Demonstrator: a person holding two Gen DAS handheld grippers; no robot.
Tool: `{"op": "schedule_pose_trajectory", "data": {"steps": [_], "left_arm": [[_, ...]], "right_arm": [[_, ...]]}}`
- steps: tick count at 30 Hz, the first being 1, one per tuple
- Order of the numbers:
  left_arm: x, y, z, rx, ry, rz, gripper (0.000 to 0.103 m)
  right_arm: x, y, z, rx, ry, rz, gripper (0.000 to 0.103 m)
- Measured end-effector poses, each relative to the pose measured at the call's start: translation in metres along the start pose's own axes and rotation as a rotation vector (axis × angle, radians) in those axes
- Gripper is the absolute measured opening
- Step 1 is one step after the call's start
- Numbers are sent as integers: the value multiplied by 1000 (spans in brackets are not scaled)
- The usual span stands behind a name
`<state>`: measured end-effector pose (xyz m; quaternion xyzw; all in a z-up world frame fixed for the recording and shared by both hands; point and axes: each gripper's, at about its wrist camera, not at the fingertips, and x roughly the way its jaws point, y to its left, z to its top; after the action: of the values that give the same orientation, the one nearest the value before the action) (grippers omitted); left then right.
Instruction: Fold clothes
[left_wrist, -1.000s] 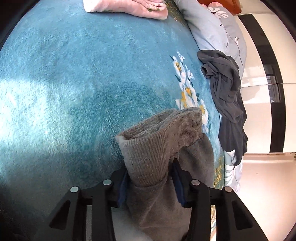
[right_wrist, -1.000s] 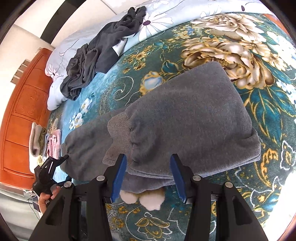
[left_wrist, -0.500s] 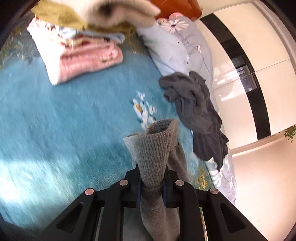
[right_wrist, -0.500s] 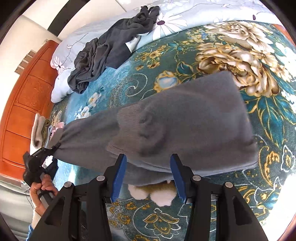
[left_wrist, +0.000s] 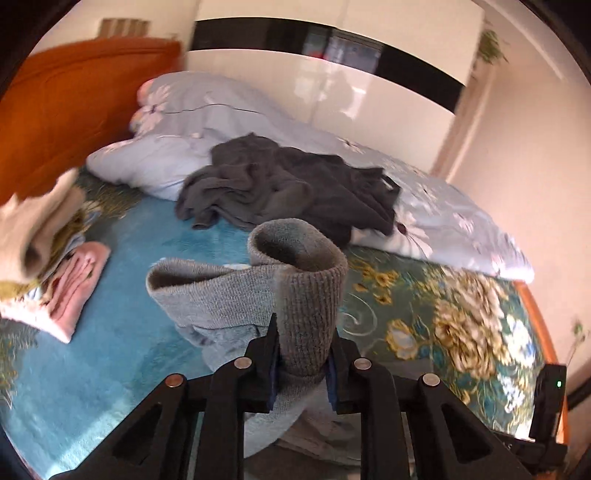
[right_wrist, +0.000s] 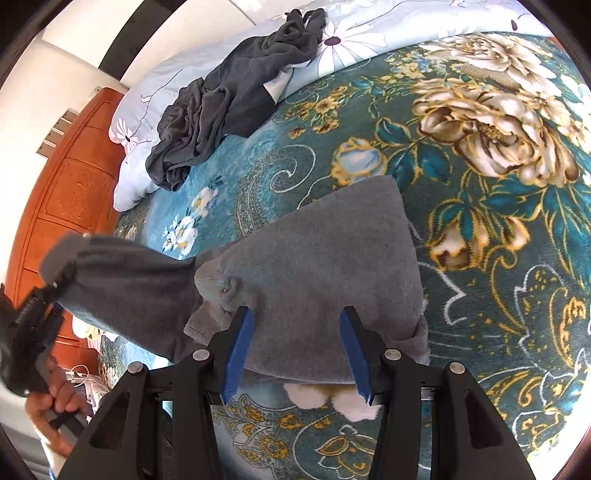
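Our left gripper (left_wrist: 302, 360) has its jaws drawn narrow and clamped on the ribbed cuff (left_wrist: 310, 291) of the grey garment (right_wrist: 314, 291); they have just been closing, with that cuff between them. Our right gripper (right_wrist: 297, 354) holds its jaws about half open over the near edge of the folded body of the same garment, and we cannot tell whether the blue pads (right_wrist: 240, 354) touch the cloth.

Under everything lies the teal floral blanket (right_wrist: 480, 184) that covers the bed. Along its far side runs a pale blue quilt (left_wrist: 443, 218) printed with white flowers, and behind that an orange wooden headboard (right_wrist: 70, 192).

The grey garment lies folded on the blanket just ahead of the right gripper, while one leg or sleeve stretches off to the left, lifted clear of the bed up to the left gripper (right_wrist: 33, 328) and the hand (right_wrist: 55, 402) that grips it.

A crumpled dark grey garment (left_wrist: 288, 184) lies across the quilt's edge, well apart from ours. At the left of the left wrist view sits a stack of folded clothes (left_wrist: 48, 266), pink at the bottom, beige on top.
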<state>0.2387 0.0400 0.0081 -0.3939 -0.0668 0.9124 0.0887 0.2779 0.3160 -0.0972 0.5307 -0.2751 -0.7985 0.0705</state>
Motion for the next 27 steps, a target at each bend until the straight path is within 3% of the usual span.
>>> {"op": "schedule_pose_trajectory", "data": {"steps": [3, 6, 13, 18, 22, 27], "left_arm": [[24, -73, -15, 196, 79, 7, 22], [52, -119, -43, 325, 176, 37, 23], [83, -164, -90, 471, 292, 128, 30], [87, -166, -95, 440, 328, 105, 62], [82, -171, -95, 438, 344, 31, 69], [54, -155, -97, 364, 336, -169, 71]], "right_arm": [[-8, -17, 1, 38, -20, -5, 50], [-15, -39, 0, 87, -35, -14, 50], [-20, -88, -13, 179, -26, -33, 50], [-16, -106, -13, 207, -25, -15, 51], [-12, -107, -11, 205, -22, -1, 51], [-15, -109, -11, 224, -47, 9, 51]]}}
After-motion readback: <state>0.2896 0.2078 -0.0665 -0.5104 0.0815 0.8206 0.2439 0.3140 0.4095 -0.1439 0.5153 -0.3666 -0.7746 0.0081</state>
